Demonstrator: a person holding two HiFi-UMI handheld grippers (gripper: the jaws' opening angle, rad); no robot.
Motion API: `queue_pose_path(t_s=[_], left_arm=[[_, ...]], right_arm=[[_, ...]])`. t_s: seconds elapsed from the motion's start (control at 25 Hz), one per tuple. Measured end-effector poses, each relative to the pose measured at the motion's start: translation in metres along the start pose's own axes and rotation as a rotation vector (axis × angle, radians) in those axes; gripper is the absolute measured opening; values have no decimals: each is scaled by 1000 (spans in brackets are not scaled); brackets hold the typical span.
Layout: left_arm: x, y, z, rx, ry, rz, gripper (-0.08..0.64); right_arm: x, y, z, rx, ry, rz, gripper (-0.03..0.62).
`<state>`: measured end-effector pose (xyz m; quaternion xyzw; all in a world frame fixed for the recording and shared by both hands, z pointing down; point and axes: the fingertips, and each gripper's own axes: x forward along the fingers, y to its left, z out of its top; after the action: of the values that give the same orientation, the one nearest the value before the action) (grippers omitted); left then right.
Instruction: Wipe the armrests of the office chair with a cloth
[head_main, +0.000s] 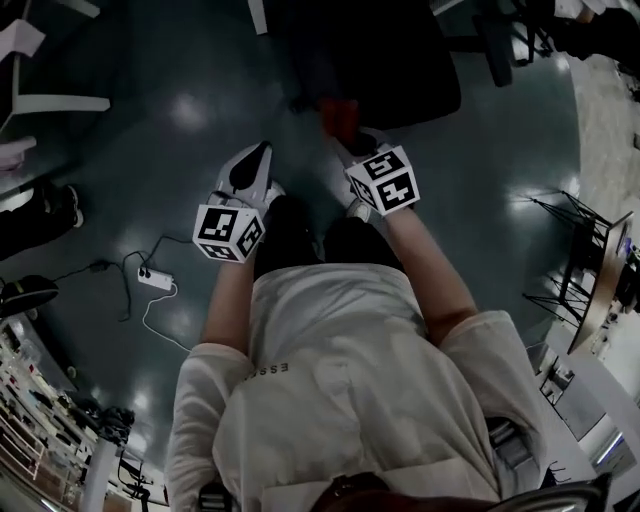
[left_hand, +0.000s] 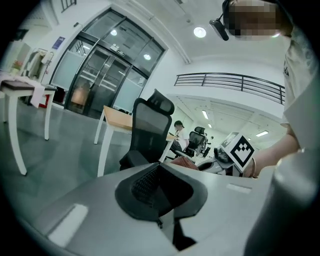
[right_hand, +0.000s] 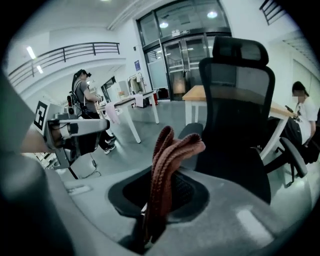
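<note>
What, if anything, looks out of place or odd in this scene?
Nothing is spilled or broken. The one oddity is a power strip with its loose cable lying on the floor, to the person's left. The cloth is bunched in the right gripper, apart from the chair.

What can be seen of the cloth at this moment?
The cloth is reddish-brown, with a ribbed, knitted-looking weave, bunched into thick folds. The tongs of the right gripper are shut on its lower end, and it stands up out of them, its top curling over. The dark office chair is just beyond it; whether they touch cannot be told.
</note>
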<state>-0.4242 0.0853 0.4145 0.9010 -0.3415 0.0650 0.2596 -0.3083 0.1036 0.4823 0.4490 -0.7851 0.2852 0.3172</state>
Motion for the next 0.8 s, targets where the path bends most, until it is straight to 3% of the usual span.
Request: queue_pose_path(t_s=[0.24,0.56,0.8], left_arm=[[32,-85,12,53,-13,-56,8],[107,-196,7,143,-3,-163,8],[163,-254,-14,90,56,-222,8]], right_arm=[[-86,-53,-24,41,-101,-46,49],[-194,-161,-100,163,-182,-171,49],[-264,-226,-168,247,-155,-253,49]])
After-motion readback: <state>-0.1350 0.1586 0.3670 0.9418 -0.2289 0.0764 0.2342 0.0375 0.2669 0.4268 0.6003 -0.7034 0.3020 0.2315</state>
